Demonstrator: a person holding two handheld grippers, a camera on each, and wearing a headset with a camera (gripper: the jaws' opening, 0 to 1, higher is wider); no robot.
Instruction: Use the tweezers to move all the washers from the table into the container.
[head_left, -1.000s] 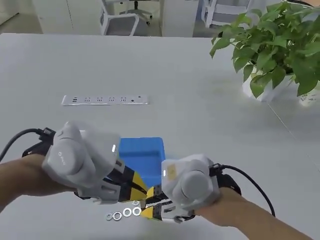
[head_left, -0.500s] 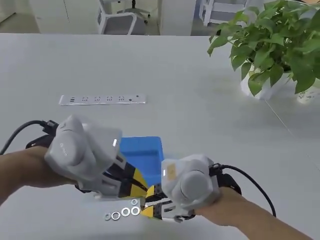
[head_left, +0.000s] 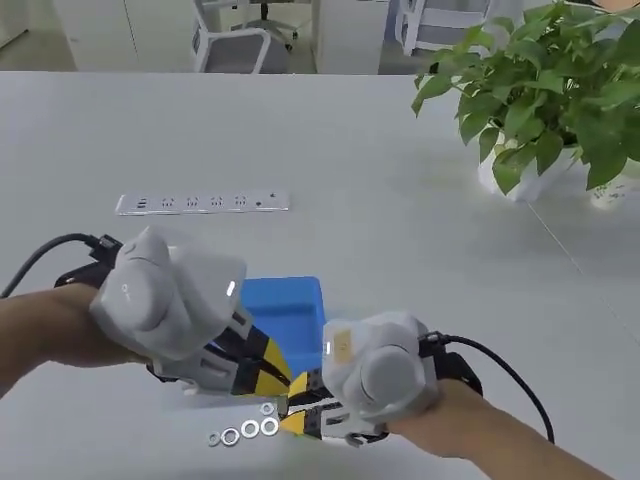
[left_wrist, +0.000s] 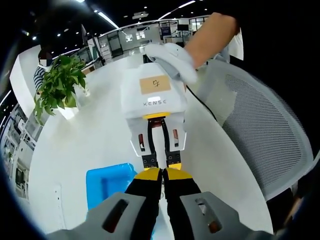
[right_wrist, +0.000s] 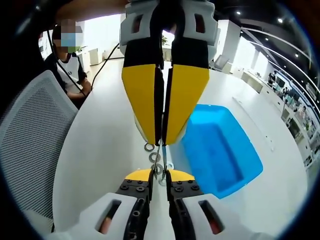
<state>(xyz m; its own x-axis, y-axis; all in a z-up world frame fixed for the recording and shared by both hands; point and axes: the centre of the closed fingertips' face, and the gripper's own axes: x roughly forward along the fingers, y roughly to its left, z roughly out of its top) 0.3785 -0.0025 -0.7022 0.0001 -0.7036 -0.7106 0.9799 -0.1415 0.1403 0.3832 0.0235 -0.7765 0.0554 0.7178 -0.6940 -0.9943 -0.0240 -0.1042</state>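
Left hand-held gripper (head_left: 272, 377) has its yellow jaws pressed almost together on a thin metal strip that I take to be the tweezers (right_wrist: 160, 152). The strip runs straight out of its tips toward the right hand-held gripper (right_wrist: 160, 176). That one faces it tip to tip, with its jaws drawn to a narrow gap and the tweezer point lying in the gap. I cannot tell whether it is pinching the point or only framing it.

The washers (head_left: 250, 431) lie on the tabletop (head_left: 400, 200) directly under where the 2 sets of jaws meet, just ahead of the right gripper's tips. I count 5: 4 in a short row, with 1 just beside the end of the row nearest the right gripper. The row runs crosswise to the line of the tweezers, so I judge the point should drop nearly straight down onto the nearest washer instead of sweeping along the row. The right gripper sits nearer to them.

The blue container (head_left: 285, 305) lies just off to the side of that jaw line, close behind the left gripper's jaws and apart from the washers. No washer shows in it, so I judge the carrying has not begun.

Well beyond the container lie a power strip (head_left: 200, 203) and a potted plant (head_left: 540, 90).
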